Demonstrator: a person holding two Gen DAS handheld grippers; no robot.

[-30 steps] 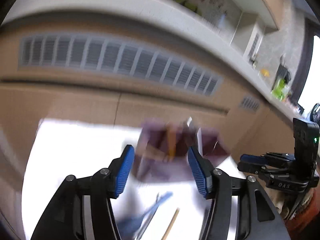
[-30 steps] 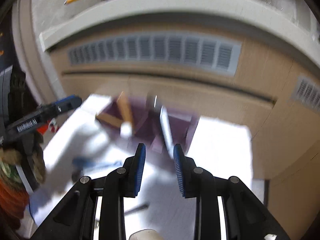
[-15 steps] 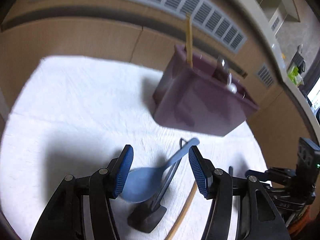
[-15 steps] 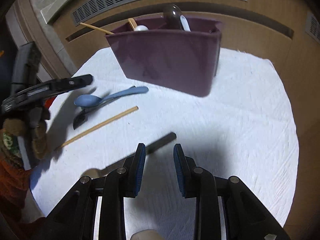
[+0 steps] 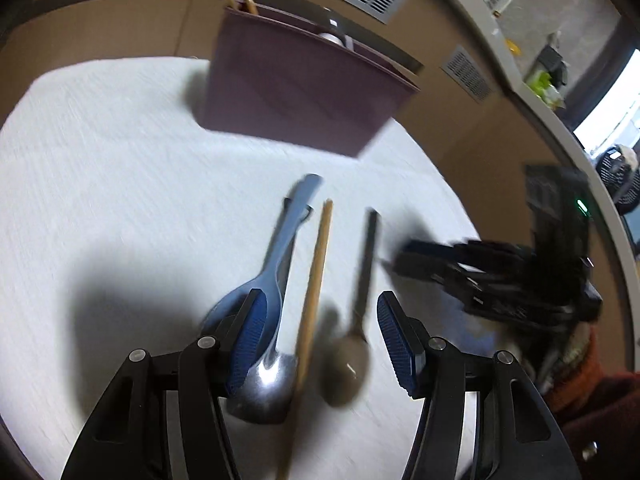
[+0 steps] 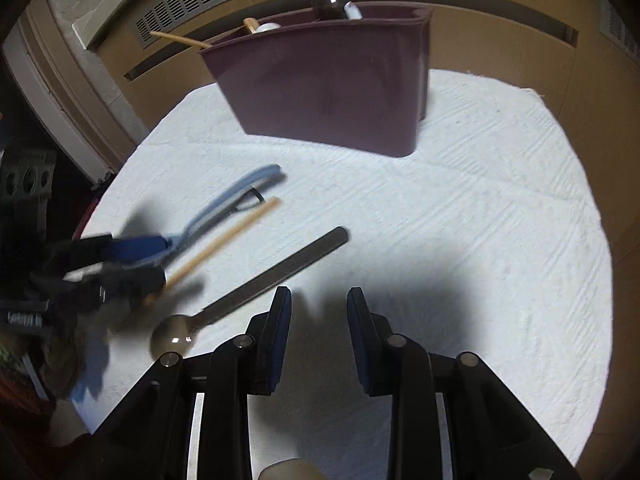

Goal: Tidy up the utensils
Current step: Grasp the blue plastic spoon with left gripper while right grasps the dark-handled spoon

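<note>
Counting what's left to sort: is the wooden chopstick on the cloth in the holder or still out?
Out. The chopstick lies flat on the white cloth, in front of the purple holder, between two spoons.

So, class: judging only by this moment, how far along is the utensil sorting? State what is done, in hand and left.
Done: a few utensils already stand in the purple caddy. In hand: nothing. The left gripper hangs open over the loose pieces, and the right gripper, its jaws just opened a little wider, is empty. Left: the blue spoon, a steel utensil under it, a chopstick and the dark-handled spoon on the cloth.
</note>
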